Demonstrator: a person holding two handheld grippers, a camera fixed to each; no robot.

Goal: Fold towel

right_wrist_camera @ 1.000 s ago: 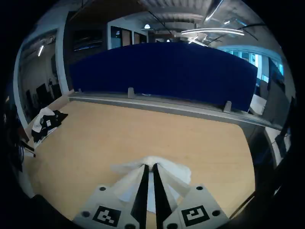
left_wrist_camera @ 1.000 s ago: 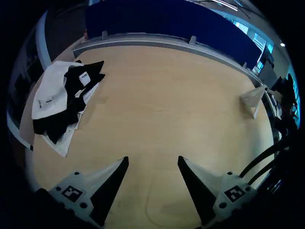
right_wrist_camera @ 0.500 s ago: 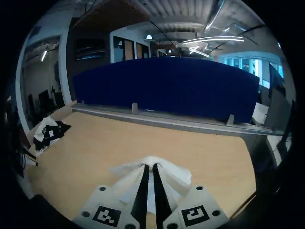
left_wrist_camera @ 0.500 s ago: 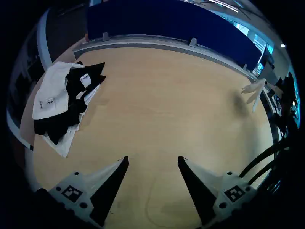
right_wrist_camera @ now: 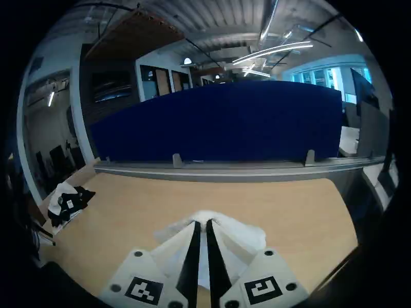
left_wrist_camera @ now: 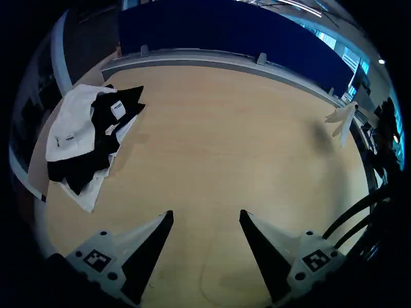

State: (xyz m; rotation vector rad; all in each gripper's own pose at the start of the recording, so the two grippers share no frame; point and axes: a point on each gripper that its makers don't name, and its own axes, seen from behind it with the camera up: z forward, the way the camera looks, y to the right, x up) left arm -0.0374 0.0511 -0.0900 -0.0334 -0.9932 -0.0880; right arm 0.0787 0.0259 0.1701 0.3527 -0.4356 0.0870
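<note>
At the left edge of the tabletop [left_wrist_camera: 221,138], a pile of black and white clothes [left_wrist_camera: 87,143] was laid. The white towel [right_wrist_camera: 244,235] was pinched above the tabletop by the right hand-held gripper [right_wrist_camera: 201,226]; the left hand-held gripper [left_wrist_camera: 205,215] was held open.

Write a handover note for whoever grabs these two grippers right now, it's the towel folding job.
Left gripper: open, empty, low over the wooden table.
Right gripper: shut on the white towel, which is bunched and held up off the table.
Pile of black and white cloths: on the table's left side.
Done: towel gripped and lifted.
Left: spread it flat on the table, then fold; no fold visible yet.
</note>
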